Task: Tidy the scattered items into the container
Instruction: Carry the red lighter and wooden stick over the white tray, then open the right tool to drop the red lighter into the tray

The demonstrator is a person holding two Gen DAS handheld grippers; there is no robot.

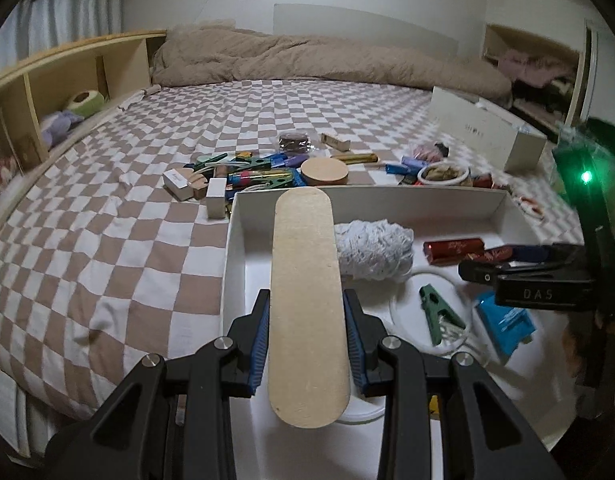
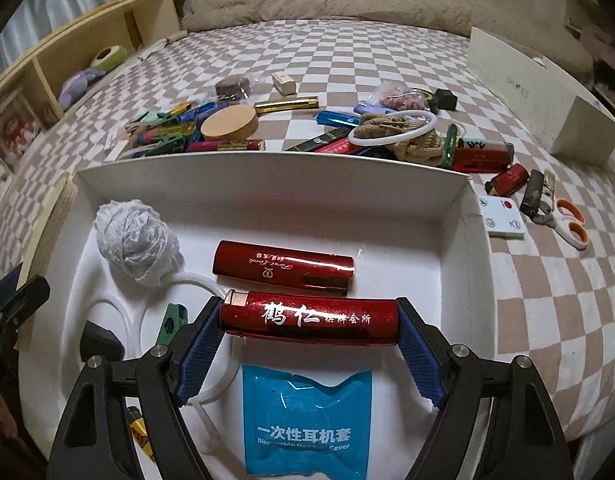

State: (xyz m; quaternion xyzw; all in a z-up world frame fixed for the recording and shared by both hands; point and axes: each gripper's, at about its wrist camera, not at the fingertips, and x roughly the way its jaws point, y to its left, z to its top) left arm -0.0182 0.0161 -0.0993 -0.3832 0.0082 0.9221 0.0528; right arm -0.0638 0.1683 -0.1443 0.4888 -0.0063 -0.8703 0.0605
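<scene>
Both claws loaded over the white box [image 2: 473, 216]. Left claw [image 1: 306, 340] clamps a wooden stick [image 1: 305, 292], long axis pointing away along the fingers. Right claw [image 2: 309, 336] grips a red lighter [image 2: 311, 318] endwise, axis crosswise, directly above the blue packet [image 2: 307, 420]. Box holds a white yarn ball [image 2: 137, 242], another red lighter [image 2: 283, 270], green clip [image 1: 441, 312]. Pile waits on the bed [image 2: 547, 312] beyond.

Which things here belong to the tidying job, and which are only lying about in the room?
Job:
- white box
- wooden stick in the left gripper
- red lighter in the right gripper
- scattered pile
- scissors

Lying about:
- beige duvet
- shelf
- plush toy
</scene>
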